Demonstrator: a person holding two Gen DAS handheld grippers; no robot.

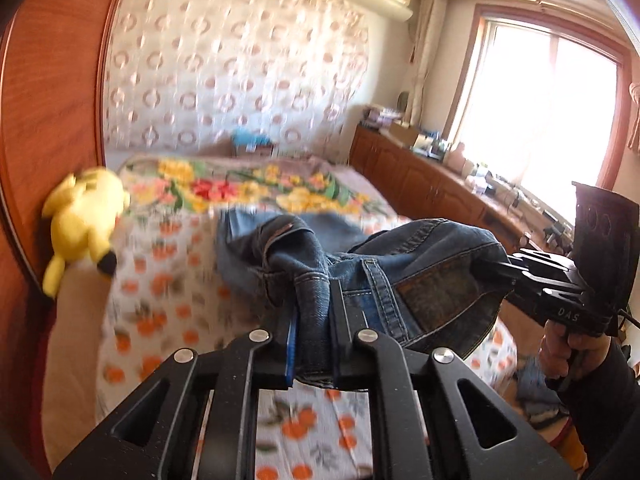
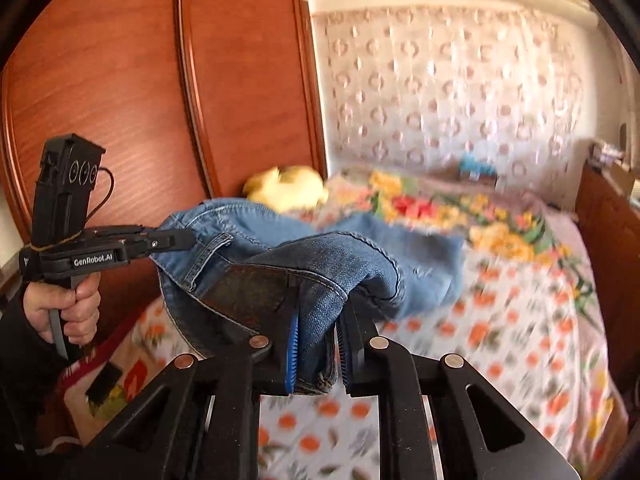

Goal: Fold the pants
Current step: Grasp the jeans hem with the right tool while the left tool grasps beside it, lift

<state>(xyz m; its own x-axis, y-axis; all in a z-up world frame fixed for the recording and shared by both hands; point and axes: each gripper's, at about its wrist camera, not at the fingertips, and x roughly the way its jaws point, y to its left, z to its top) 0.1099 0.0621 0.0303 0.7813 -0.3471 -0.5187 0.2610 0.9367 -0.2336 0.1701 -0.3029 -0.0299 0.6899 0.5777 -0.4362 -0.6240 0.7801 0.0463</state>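
A bed [image 1: 168, 320] with an orange-print sheet fills the scene, a wardrobe [image 2: 120, 80] on its left and a low cabinet [image 1: 420, 176] under the window on the right. One pair of jeans [image 1: 384, 280] hangs above the near bed, its far end blurred and trailing onto the sheet. Two grippers: the left gripper [image 1: 312, 320] and right gripper [image 2: 316, 336] each pinch the denim waistband. One yellow plush [image 1: 84, 220] lies far left.
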